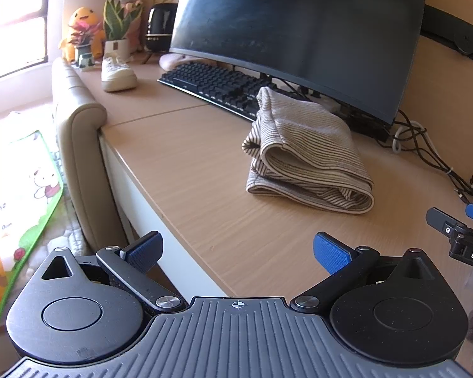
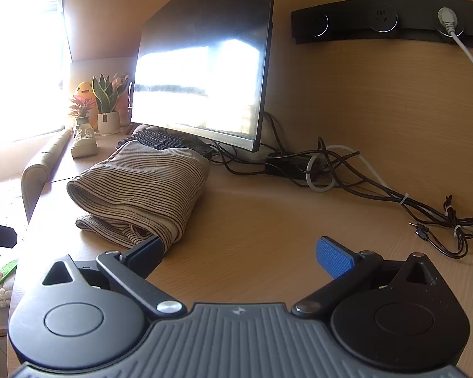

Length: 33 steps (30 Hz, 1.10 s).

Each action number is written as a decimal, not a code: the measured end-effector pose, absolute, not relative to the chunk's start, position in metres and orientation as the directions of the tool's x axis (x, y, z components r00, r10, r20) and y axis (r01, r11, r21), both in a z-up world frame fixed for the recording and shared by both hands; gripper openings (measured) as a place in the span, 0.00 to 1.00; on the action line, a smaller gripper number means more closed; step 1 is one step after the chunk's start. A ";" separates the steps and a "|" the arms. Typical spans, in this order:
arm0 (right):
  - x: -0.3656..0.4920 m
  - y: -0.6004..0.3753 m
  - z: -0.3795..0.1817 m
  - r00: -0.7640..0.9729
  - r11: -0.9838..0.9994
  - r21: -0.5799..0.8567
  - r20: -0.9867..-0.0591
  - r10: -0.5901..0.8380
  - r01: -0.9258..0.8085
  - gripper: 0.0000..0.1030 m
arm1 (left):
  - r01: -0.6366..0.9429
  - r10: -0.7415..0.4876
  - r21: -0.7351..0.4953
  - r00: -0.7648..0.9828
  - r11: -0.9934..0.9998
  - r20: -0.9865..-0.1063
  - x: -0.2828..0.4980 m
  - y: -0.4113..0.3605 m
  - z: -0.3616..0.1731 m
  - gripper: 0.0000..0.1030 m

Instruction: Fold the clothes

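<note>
A beige garment with thin dark stripes [image 1: 309, 154] lies folded in a thick bundle on the wooden desk [image 1: 189, 163], in front of the monitor. It also shows in the right wrist view [image 2: 138, 189]. My left gripper [image 1: 236, 252] is open and empty, held back near the desk's front edge, apart from the garment. My right gripper [image 2: 239, 253] is open and empty just right of the bundle; its left fingertip [image 2: 149, 247] is close to the bundle's near corner. The right gripper also shows at the left wrist view's right edge [image 1: 457, 230].
A curved monitor [image 1: 299, 31] and black keyboard [image 1: 211, 85] stand behind the garment. A white shoe [image 1: 118, 74], potted plants [image 1: 116, 28] and a yellow plush [image 1: 83, 19] sit at the far left. Tangled cables [image 2: 362, 186] lie at the right. A padded headboard [image 1: 75, 138] borders the desk's left.
</note>
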State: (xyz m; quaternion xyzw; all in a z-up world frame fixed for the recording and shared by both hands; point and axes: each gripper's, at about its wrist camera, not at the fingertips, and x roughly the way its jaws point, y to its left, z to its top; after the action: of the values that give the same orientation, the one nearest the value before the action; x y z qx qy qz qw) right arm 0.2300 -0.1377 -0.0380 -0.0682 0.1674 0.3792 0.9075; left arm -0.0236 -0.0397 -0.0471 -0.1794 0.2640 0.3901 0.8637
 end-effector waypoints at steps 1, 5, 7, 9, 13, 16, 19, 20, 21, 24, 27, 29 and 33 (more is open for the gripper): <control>0.230 -0.137 -0.038 0.657 0.703 0.002 -0.355 0.665 -0.711 1.00 | -0.768 0.579 -0.103 0.556 0.632 -0.596 -0.024 -0.040 -0.047 1.00; 0.228 -0.137 -0.037 0.659 0.703 -0.002 -0.352 0.665 -0.711 1.00 | -0.769 0.585 -0.099 0.556 0.631 -0.591 -0.025 -0.040 -0.046 1.00; 0.228 -0.137 -0.038 0.659 0.704 -0.002 -0.352 0.664 -0.711 1.00 | -0.771 0.589 -0.098 0.555 0.629 -0.588 -0.025 -0.039 -0.046 1.00; 0.228 -0.137 -0.037 0.659 0.704 -0.002 -0.352 0.664 -0.710 1.00 | -0.772 0.590 -0.097 0.554 0.628 -0.587 -0.026 -0.039 -0.046 1.00; 0.228 -0.136 -0.037 0.660 0.705 -0.002 -0.353 0.663 -0.709 1.00 | -0.773 0.593 -0.094 0.552 0.627 -0.587 -0.026 -0.039 -0.046 1.00; 0.228 -0.137 -0.037 0.659 0.703 -0.002 -0.352 0.665 -0.711 1.00 | -0.774 0.593 -0.093 0.551 0.627 -0.586 -0.025 -0.038 -0.046 1.00; 0.228 -0.137 -0.037 0.657 0.702 -0.001 -0.352 0.667 -0.712 1.00 | -0.773 0.593 -0.093 0.551 0.627 -0.587 -0.025 -0.039 -0.047 1.00; 0.228 -0.137 -0.037 0.657 0.702 -0.001 -0.351 0.667 -0.712 1.00 | -0.773 0.592 -0.093 0.552 0.628 -0.588 -0.025 -0.039 -0.047 1.00; 0.228 -0.137 -0.038 0.658 0.702 -0.001 -0.351 0.666 -0.712 1.00 | -0.772 0.591 -0.093 0.552 0.629 -0.588 -0.025 -0.039 -0.047 1.00; 0.228 -0.137 -0.038 0.658 0.702 0.000 -0.350 0.667 -0.712 1.00 | -0.770 0.590 -0.091 0.553 0.632 -0.589 -0.024 -0.038 -0.047 1.00; 0.228 -0.138 -0.038 0.657 0.701 0.001 -0.350 0.668 -0.713 1.00 | -0.768 0.590 -0.089 0.554 0.634 -0.587 -0.023 -0.038 -0.047 1.00; 0.228 -0.138 -0.038 0.656 0.700 0.001 -0.350 0.669 -0.714 1.00 | -0.767 0.590 -0.089 0.556 0.635 -0.586 -0.023 -0.037 -0.047 1.00; 0.229 -0.138 -0.038 0.655 0.699 0.001 -0.350 0.670 -0.715 1.00 | -0.768 0.588 -0.089 0.554 0.634 -0.589 -0.023 -0.038 -0.048 1.00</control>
State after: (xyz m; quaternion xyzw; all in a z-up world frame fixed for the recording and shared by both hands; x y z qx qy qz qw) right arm 0.2288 -0.1382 -0.0378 -0.0684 0.1639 0.3816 0.9071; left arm -0.0227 -0.0376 -0.0481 -0.1711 0.2632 0.3920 0.8647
